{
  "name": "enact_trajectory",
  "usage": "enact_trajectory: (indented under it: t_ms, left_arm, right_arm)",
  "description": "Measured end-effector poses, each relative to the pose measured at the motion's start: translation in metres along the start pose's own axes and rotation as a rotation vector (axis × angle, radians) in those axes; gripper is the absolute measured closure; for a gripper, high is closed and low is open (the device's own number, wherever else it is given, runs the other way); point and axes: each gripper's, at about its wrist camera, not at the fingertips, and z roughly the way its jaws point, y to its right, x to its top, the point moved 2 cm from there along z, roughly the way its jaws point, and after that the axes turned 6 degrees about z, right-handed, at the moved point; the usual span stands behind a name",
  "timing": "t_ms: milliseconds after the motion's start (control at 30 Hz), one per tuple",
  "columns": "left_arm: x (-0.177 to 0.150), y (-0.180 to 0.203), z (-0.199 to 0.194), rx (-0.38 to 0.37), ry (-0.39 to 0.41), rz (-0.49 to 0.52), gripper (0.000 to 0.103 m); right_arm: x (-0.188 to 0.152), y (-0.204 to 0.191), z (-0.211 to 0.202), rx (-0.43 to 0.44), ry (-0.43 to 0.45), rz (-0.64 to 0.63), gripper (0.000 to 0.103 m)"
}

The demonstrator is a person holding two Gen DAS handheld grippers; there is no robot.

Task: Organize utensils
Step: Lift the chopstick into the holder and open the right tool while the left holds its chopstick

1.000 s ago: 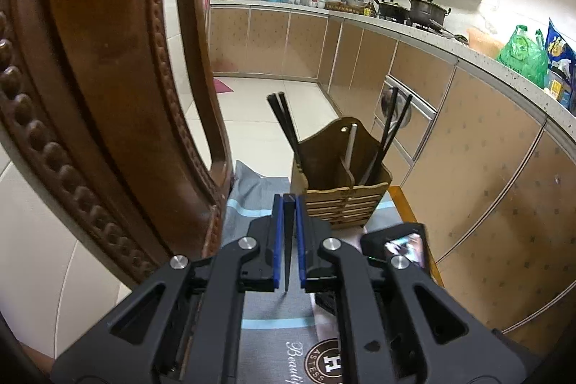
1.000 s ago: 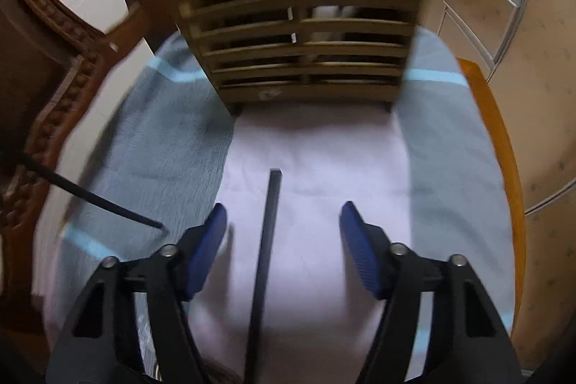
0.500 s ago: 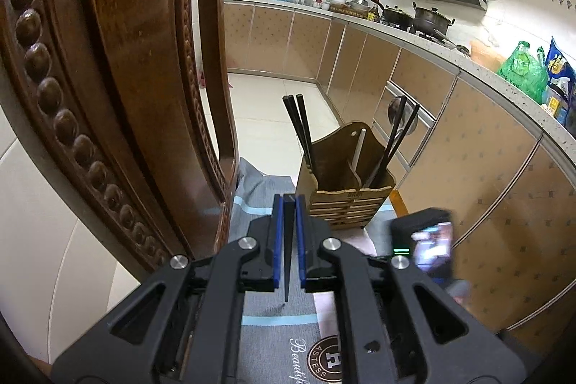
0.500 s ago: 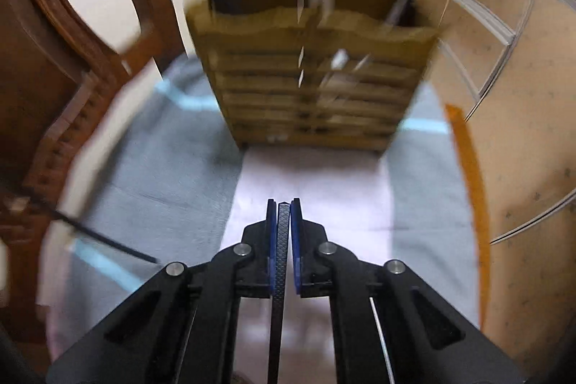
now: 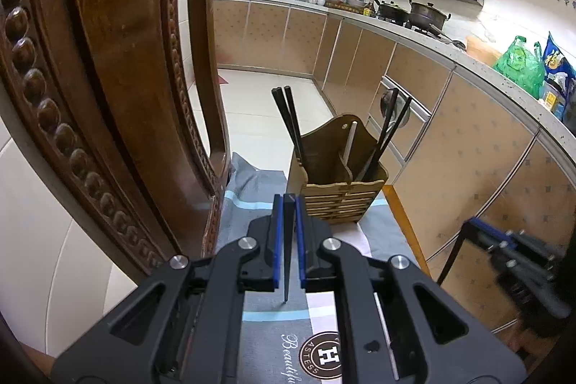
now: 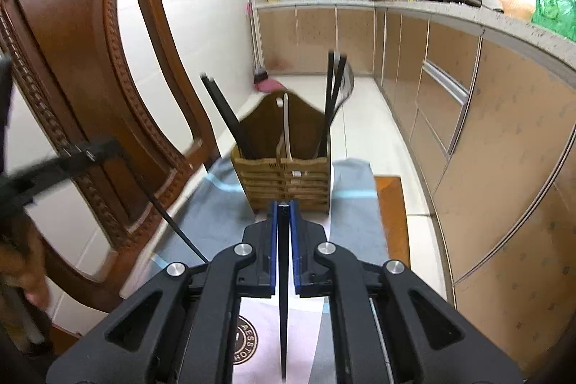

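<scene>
Right gripper (image 6: 283, 204): jaws newly clamped on black chopstick (image 6: 283, 294), now lifted above cloth (image 6: 212, 222), before wooden utensil holder (image 6: 288, 175).
Left gripper (image 5: 287, 200): unmoved, pinching second chopstick (image 5: 287, 254).

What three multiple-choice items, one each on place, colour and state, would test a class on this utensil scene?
1. The wooden utensil holder stands on:
A a cloth
B the floor
C the counter

2. The left tool's pads are:
A red
B blue
C yellow

3. The right tool is:
A wide open
B shut, empty
C shut on a black chopstick

Key:
1 A, the grey cloth lies under the holder.
2 B, blue strips flank its chopstick.
3 C, the black chopstick sits between the pads.
</scene>
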Motion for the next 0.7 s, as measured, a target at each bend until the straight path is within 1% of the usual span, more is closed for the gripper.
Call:
enact_trajectory:
  t_ms: [133,233,367,500,600,700]
  left_arm:
    - [0.0,0.003,0.001,-0.006,0.0,0.004,0.096]
    - [0.0,0.002,0.001,-0.009,-0.001,0.001,0.096]
    - [0.0,0.0,0.002,-0.01,-0.003,-0.002,0.096]
    - [-0.001,0.001,0.004,-0.01,-0.006,0.002,0.096]
    - [-0.001,0.0,0.005,-0.012,-0.009,0.002,0.096]
    - [-0.001,0.001,0.006,-0.014,-0.011,0.001,0.096]
  right_arm:
    - [0.02,-0.008,-0.014,0.014,0.052,-0.005,0.096]
    - [0.045,-0.017,-0.013,0.021,0.093,-0.019,0.096]
    - [0.097,-0.025,-0.017,0.011,0.163,-0.034,0.096]
    - [0.148,-0.023,-0.01,-0.009,0.204,-0.024,0.096]
    - [0.177,-0.019,0.0,-0.038,0.227,-0.022,0.096]
    - [0.195,-0.016,0.012,-0.067,0.236,-0.02,0.096]
